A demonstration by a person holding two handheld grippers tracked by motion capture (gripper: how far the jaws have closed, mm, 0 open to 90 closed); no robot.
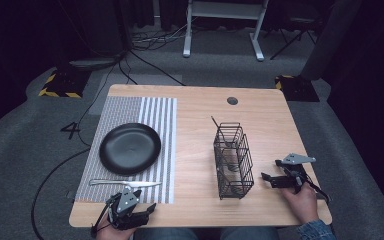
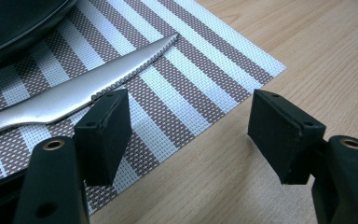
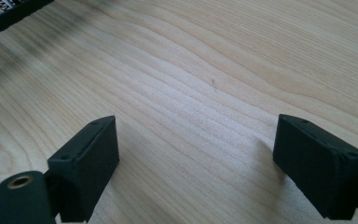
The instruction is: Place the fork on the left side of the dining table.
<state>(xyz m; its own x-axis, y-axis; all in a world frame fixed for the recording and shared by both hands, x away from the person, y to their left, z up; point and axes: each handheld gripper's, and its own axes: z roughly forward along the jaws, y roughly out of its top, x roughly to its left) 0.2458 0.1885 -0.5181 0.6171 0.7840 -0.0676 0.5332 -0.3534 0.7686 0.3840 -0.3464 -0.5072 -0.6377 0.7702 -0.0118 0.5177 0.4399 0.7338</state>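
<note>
The left gripper (image 1: 147, 209) sits at the near table edge, jaws spread wide and empty, just beside the serrated steel knife (image 1: 125, 183) lying on the striped woven placemat (image 1: 155, 120). The right gripper (image 1: 266, 179) rests open beside the black wire basket (image 1: 233, 160).

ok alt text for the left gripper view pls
The open left tool hovers over the corner of a striped placemat, empty. A serrated knife lies on the mat just ahead, beside a black plate on a wooden table.

knife (image 1: 125, 183) on striped mat (image 1: 130, 150) below black plate (image 1: 130, 148); wire basket (image 1: 233, 160) mid-table.
</note>
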